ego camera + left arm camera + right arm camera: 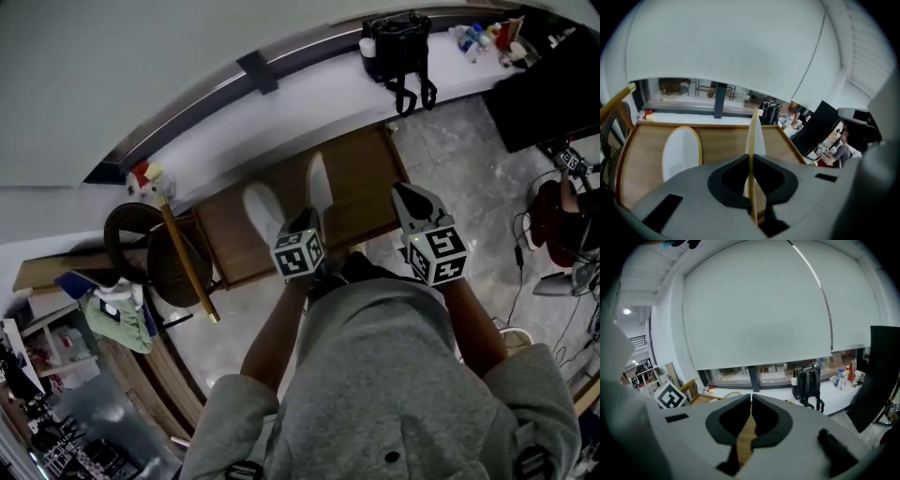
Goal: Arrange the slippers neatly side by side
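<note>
Two flat white slippers with tan rims are the subject here. The held slipper (753,133) stands on edge in the left gripper (751,161), whose jaws are clamped on its thin sole over the brown wooden low table (366,173). The other slipper (263,210) lies flat on that table, just to the left and apart from the first.

We see the person's bare forearms (274,333) reaching forward side by side from grey sleeves, both grippers angled down. The right gripper (751,401) hangs at the table's right edge, its jaws drawn together with nothing between them.

Beyond the table runs a long white ledge (309,84) carrying one black bag (807,383) and a few bottles (841,378). One dark round chair (141,246) stands at the table's left end.
</note>
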`<state>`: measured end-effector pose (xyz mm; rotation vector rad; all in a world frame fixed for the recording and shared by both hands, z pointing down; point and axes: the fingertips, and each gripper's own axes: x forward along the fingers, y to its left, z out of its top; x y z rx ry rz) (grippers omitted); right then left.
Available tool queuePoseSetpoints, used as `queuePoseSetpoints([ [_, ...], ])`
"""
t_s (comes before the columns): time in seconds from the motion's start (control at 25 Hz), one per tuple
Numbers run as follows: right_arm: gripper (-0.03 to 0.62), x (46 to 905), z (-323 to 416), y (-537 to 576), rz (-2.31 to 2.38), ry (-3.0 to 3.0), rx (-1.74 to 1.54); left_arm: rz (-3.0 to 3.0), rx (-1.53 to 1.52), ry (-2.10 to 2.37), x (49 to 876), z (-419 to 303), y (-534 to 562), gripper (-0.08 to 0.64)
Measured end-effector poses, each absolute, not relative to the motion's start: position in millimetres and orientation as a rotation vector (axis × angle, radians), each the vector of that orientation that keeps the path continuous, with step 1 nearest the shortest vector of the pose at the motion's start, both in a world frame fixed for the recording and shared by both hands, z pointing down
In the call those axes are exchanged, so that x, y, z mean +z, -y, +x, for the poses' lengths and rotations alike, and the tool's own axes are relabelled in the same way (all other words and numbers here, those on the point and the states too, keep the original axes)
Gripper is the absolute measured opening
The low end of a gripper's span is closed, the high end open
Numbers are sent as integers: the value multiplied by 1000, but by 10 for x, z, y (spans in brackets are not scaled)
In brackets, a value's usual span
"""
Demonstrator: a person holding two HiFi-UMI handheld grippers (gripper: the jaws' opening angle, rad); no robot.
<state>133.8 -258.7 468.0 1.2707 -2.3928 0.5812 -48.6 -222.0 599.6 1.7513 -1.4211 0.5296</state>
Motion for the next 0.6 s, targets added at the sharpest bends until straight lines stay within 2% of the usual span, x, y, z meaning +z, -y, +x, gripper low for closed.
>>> queuePoseSetpoints([
  [0.2, 26, 4666, 1077, 2611, 1174, 2412, 536, 1594, 444, 1492, 6221, -867, 2176, 40],
  [0.6, 26, 4644, 746, 2624, 1088, 2445, 509, 1448, 552, 1541, 6502, -1187, 2188, 43],
])
